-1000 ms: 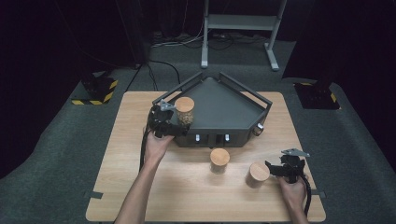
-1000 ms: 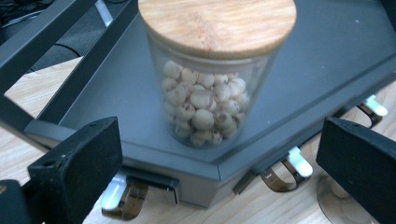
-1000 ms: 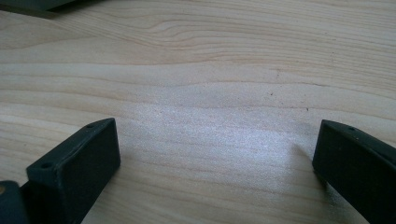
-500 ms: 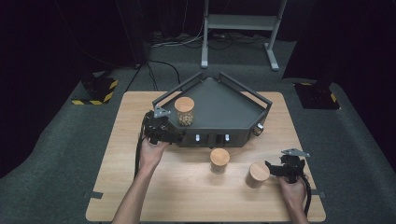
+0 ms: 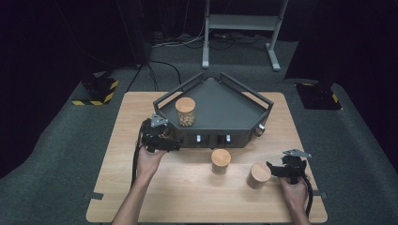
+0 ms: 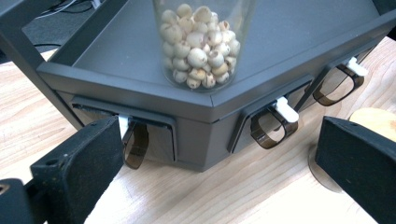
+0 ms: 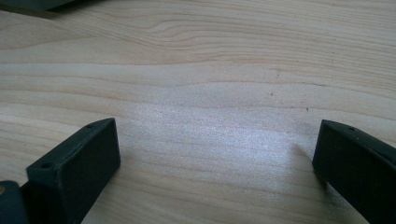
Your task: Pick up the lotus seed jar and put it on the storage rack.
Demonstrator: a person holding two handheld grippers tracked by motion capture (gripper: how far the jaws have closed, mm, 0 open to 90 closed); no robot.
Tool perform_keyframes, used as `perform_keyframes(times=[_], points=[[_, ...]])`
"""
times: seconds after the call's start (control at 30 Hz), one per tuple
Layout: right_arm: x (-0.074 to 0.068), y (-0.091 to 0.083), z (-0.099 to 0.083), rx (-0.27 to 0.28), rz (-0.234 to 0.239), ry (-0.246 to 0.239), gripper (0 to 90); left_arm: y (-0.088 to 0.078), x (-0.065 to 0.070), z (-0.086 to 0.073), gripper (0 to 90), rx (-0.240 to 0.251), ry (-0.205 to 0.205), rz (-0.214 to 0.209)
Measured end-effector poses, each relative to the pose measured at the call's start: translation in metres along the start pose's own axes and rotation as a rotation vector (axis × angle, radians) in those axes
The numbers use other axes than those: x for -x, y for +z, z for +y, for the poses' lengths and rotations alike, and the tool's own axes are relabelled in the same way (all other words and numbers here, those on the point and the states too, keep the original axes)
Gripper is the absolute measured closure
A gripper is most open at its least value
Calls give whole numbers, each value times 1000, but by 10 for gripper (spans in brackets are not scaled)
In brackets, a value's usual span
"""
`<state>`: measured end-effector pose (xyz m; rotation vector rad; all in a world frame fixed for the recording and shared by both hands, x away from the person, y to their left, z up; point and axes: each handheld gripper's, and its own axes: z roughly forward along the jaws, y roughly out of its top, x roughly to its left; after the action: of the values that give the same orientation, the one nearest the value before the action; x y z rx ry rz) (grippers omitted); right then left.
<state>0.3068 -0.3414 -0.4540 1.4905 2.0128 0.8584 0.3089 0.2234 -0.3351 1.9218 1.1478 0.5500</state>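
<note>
Jar (image 5: pixel 185 111) stands on tray (image 5: pixel 220 110). Left gripper (image 5: pixel 174 144) released, empty; right gripper (image 5: pixel 271 167) released beside next jar (image 5: pixel 258 175). Next, probably: close on it.

I count three cork-lidded jars (image 5: pixel 185 111), one grey tray (image 5: pixel 220 112), two grippers (image 5: pixel 174 146), and seemingly three latches (image 6: pixel 285 109).

The tray (image 5: pixel 220 110) is dark grey — its front wall carries small white clips (image 6: pixel 285 108) over translucent brown loops. The jar (image 5: pixel 185 111) on it is clear glass, filled with cream-beige round seeds under a light wooden lid. Two more lidded jars (image 5: pixel 220 161) show the same pale wood tone. The table (image 5: pixel 141 206) is blond wood with wavy grain — both grippers' jaws are matt black.
</note>
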Motion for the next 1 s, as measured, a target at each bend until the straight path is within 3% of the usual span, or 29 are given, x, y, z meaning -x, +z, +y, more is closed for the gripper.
perform_keyframes(times=[1.0], points=[[0,0,0,0,0,0,2,3,-2,-33,17,-19,-22,6]])
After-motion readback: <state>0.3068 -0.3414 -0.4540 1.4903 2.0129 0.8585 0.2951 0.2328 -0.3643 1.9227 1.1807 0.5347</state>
